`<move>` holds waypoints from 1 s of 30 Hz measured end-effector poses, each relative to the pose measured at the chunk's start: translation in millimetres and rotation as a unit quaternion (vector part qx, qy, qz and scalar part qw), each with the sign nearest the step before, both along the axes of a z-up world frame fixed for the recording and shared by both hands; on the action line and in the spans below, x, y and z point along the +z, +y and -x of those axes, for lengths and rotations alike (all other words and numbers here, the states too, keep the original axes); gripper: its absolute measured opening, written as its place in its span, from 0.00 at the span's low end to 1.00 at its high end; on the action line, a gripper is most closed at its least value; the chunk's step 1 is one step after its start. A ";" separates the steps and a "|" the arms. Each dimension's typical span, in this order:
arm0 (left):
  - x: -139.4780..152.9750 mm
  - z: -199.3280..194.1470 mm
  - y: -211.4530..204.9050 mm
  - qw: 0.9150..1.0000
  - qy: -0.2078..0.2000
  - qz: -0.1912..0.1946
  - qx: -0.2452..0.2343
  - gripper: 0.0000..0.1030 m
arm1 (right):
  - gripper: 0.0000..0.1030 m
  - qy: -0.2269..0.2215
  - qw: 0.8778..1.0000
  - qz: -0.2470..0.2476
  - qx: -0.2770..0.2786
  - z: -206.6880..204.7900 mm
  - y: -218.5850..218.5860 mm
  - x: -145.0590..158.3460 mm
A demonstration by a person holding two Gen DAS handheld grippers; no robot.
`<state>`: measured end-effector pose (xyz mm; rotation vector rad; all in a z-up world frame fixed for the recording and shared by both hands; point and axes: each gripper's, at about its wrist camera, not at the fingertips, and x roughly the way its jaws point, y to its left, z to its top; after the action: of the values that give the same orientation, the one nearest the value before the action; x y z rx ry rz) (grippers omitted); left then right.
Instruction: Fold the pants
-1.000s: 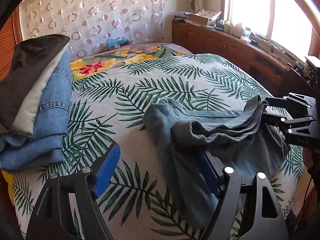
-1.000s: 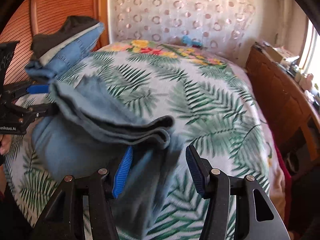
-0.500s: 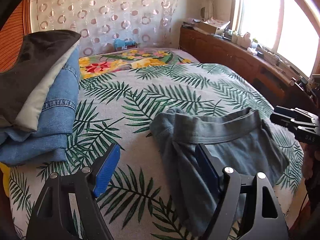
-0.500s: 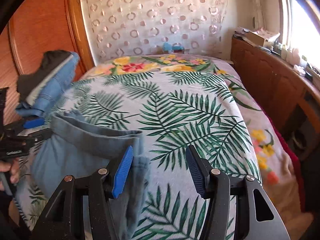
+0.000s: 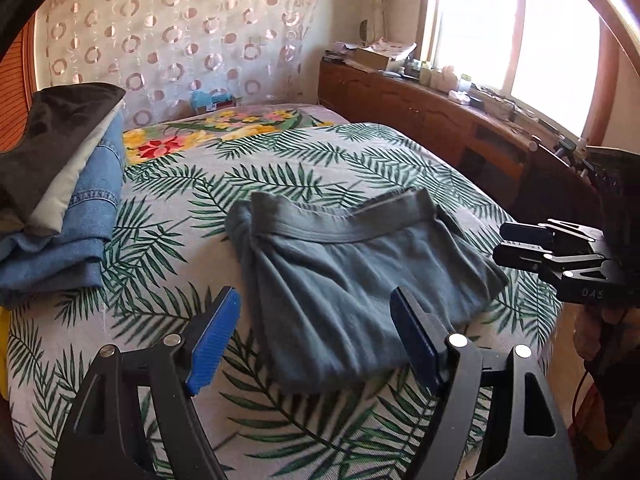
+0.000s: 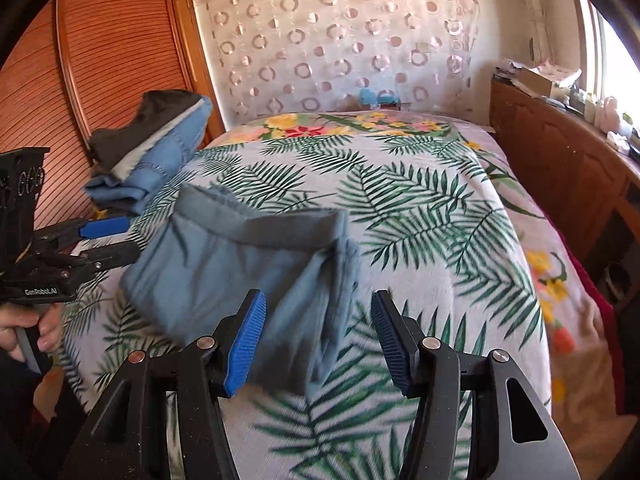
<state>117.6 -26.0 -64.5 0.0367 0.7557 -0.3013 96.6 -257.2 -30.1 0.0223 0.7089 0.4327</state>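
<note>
Right now my left gripper [image 5: 316, 336] is spread wide with nothing between its blue pads [image 5: 214, 340], hovering just above the near edge of the pants [image 5: 352, 272]. My right gripper [image 6: 318, 338] is spread the same way, also holding nothing, over the pants' right-hand edge; in the left wrist view it shows from the side at the far right [image 5: 520, 246], just beside the cloth but apart from it.

Beyond the fingers, the grey-blue pants lie folded into a rough rectangle on the bed [image 5: 320, 168], waistband [image 5: 340, 228] toward the headboard side and a bunched fold at the left corner. The bedspread carries a green palm-leaf print, with a floral section farther back.

Farther out on my left, a stack of folded clothes [image 5: 68, 200] sits on the bed, well apart from the pants: denim below, a pale layer, dark cloth on top. A wooden sideboard [image 5: 440, 120] runs along the right under the bright window [image 5: 520, 32].
</note>
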 end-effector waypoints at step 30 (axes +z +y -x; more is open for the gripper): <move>-42.0 -7.6 6.3 0.999 0.041 -0.018 0.024 0.76 | 0.02 0.031 0.999 0.003 0.034 15.9 -11.6 -16.9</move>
<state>125.3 -19.7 -106.5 0.0396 0.8412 -0.2442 80.6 -268.8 -47.0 0.0051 0.7746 0.4968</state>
